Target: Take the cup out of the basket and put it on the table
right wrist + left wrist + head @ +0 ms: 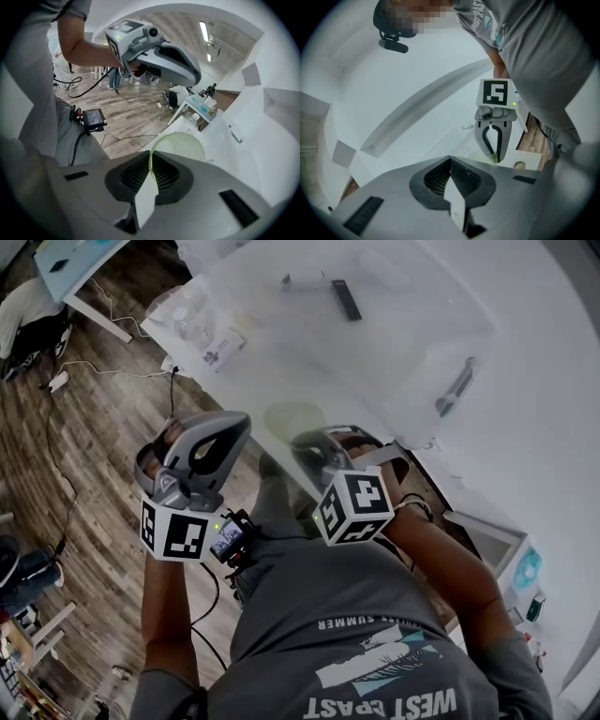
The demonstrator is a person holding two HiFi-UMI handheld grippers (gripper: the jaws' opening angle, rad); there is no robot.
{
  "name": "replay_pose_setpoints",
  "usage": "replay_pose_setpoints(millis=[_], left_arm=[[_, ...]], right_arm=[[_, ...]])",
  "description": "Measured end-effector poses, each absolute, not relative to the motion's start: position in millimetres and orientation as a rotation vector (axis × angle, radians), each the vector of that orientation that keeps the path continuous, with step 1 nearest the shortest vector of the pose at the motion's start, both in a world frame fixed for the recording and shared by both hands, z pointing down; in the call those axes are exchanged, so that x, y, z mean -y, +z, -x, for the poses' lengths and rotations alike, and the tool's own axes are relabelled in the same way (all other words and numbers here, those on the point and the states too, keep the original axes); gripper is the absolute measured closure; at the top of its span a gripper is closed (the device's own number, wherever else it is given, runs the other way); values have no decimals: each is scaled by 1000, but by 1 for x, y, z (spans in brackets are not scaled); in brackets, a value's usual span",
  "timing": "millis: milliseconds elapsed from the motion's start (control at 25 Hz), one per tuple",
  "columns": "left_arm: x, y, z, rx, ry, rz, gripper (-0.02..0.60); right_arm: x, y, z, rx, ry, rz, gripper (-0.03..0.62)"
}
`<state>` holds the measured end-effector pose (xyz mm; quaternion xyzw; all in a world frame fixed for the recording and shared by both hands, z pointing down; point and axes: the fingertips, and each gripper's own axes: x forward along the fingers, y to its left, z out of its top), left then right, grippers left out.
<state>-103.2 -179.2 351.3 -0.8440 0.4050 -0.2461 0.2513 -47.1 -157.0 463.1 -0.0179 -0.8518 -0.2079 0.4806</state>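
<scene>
A pale green see-through cup [180,146] with a dimpled wall hangs over the near edge of the white table [525,427]. My right gripper [151,157] is shut on its rim. From the head view the cup [292,420] shows faintly just beyond the right gripper [309,444]. In the left gripper view a sliver of green cup [493,159] peeks from the right gripper's fingers [483,140]. My left gripper [450,161] is shut with nothing in it, and it is held beside the right one [230,432], off the table's edge. I cannot make out a basket.
On the table lie a black remote [346,299], a grey handle-like bar [457,387] and a clear plastic bag [197,320] at the left corner. Wooden floor with cables [84,371] spreads to the left. A small screen [228,540] hangs at the person's waist.
</scene>
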Motion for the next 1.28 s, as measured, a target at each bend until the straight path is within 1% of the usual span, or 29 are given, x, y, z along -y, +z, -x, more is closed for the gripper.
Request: replay_pose_setpoints(millis=[400,640,1000,1280], left_arm=[[170,373,135,-1158,-681,2334,572],[168,378,143,-1182,-682,2346,572],[176,381,138,-1175,-688,2361,572],[186,381,132,-1163,-686,2373,572]], right_arm=[[163,556,44,1900,-389,121,566],[166,597,33,1807,-322,156,566],[177,622,22,1707,-299,199,565],[185,622,25,1654,-323,231,565]])
